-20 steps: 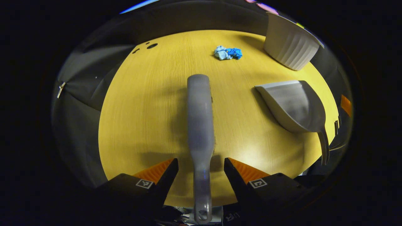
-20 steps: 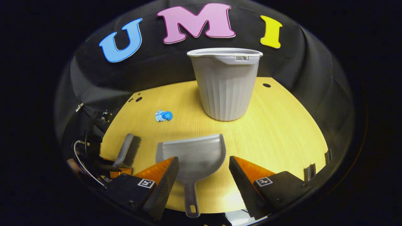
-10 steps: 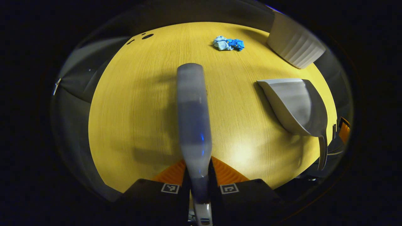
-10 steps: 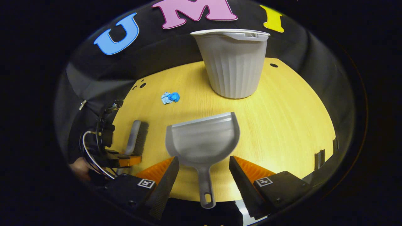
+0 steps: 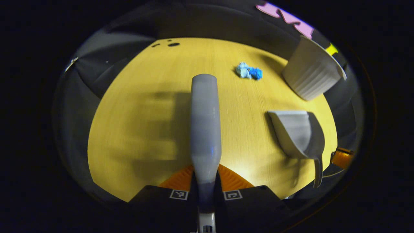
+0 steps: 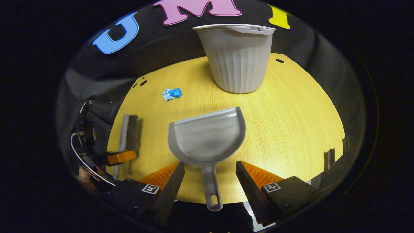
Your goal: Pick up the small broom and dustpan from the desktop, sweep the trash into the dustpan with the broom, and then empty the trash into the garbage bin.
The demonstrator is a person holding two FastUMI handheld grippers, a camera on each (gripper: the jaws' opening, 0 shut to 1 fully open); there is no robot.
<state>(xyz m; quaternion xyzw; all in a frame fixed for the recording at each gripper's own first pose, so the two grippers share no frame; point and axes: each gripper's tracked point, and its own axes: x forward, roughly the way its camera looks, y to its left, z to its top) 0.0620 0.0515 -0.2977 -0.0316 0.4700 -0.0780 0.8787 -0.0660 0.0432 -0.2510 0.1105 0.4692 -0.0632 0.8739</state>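
The left gripper (image 5: 206, 181) clamps the broom (image 5: 205, 129) by its stiff, light handle, while the right gripper (image 6: 210, 176) gapes astride the handle of the dustpan (image 6: 207, 139), which lies on the desk (image 6: 291, 123) and likely slides.

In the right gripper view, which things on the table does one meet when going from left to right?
Broom → blue trash → dustpan → bin.

No readable text, labels, brands or numbers on anything in either view.
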